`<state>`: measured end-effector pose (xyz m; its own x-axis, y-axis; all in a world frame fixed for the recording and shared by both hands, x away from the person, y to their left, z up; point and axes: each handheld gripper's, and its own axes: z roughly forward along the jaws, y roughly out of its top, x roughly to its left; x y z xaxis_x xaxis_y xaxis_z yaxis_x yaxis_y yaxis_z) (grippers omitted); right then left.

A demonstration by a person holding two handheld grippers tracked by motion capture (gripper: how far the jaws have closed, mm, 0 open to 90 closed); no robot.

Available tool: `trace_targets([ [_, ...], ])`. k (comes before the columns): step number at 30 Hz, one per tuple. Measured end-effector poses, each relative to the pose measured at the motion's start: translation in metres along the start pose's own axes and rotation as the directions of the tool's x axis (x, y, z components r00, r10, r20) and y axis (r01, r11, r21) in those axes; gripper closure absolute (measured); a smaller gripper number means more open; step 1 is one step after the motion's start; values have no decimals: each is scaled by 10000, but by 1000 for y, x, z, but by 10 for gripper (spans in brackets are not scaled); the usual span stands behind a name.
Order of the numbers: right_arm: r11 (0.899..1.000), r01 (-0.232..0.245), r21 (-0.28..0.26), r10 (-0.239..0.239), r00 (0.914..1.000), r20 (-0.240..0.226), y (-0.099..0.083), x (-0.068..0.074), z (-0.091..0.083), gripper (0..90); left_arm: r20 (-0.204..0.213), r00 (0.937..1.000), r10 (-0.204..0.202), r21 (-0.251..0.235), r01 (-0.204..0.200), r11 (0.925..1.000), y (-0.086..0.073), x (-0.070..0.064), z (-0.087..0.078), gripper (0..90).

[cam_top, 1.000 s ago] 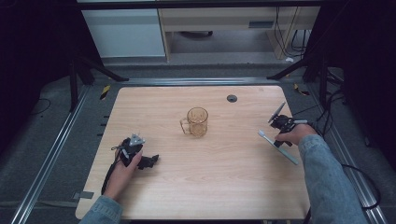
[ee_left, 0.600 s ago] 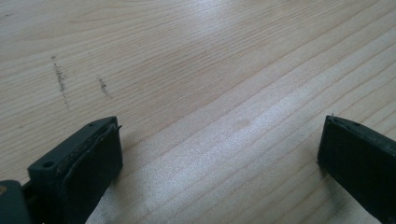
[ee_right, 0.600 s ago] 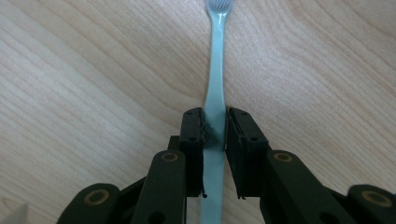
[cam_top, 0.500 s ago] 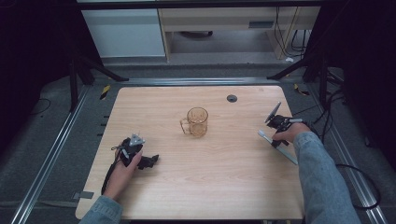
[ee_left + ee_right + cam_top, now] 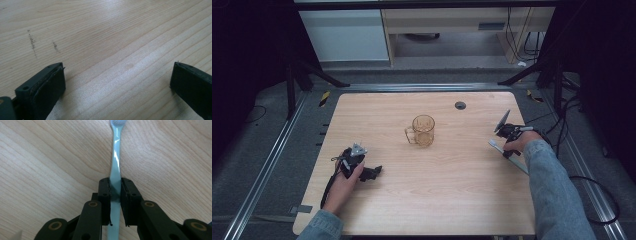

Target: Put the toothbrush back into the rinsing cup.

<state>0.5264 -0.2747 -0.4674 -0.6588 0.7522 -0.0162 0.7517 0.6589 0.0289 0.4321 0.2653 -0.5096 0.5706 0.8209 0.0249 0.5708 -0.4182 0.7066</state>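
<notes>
Pale-green toothbrush point(image 5: 115, 167), one, clamped in right gripper point(image 5: 115, 187); one amber mug point(image 5: 422, 130).

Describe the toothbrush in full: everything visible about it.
The toothbrush is slim and pale blue-green, glossy like plastic, with a long narrow handle that waists toward a small bristled head at the far end. The right gripper is shut on its handle, black fingers pressing both sides. In the high view it sits near the table's right edge, head pointing inward and handle running back along the person's sleeve. Whether it rests on the wood or is slightly lifted is unclear.
</notes>
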Motion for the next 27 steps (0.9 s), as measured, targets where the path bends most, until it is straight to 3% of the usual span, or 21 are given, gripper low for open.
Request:
trace_targets([
  [8, 9999, 88, 147, -87, 10000, -20, 2, 1, 0, 792, 0, 10000, -3, -1, 3, 10000, 0, 0, 0, 0],
  [13, 9994, 6, -336, -10, 9999, -115, -1, 3, -13, 792, 0, 10000, -5, 4, 5, 10000, 0, 0, 0, 0],
  [18, 9898, -138, -1415, 103, 9996, -254, -2, 14, -36, 792, -2, 10000, -39, -36, 39, 10000, 0, 0, 0, 0],
  [23, 9816, 137, -1905, -205, 9992, -340, 3, 24, -49, 792, -4, 10000, -38, -28, 38, 10000, 0, 0, 0, 0],
  [27, 9827, -161, -1843, 80, 9990, -443, 8, 29, -52, 792, -4, 10000, -35, -24, 35, 10000, 0, 0, 0, 0],
])
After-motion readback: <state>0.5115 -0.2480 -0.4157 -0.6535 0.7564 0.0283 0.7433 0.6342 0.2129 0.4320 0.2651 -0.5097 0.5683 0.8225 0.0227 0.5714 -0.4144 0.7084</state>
